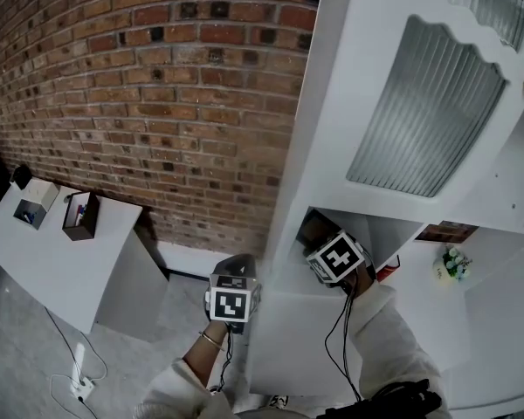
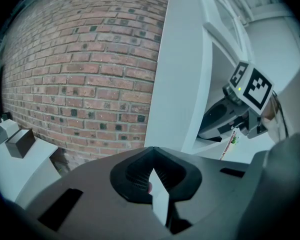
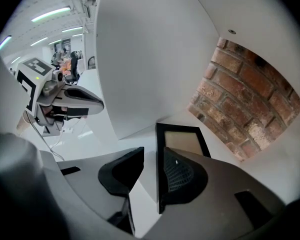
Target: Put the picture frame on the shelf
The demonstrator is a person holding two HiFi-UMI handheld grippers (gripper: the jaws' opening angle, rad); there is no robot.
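The picture frame has a black border and a beige inside, and rests in the open lower compartment of the white shelf unit. The head view shows the picture frame as a dark panel just inside that compartment. My right gripper reaches into the compartment, open: one jaw lies along the frame's edge and the other stands clear of it. My right gripper sits at the compartment's mouth. My left gripper hangs outside, left of the unit, with its jaws together and nothing in them.
Brick wall runs behind and shows through the compartment's back. A ribbed glass door is above. A small plant stands on the right counter. A white table with boxes is far left, with cables on the floor.
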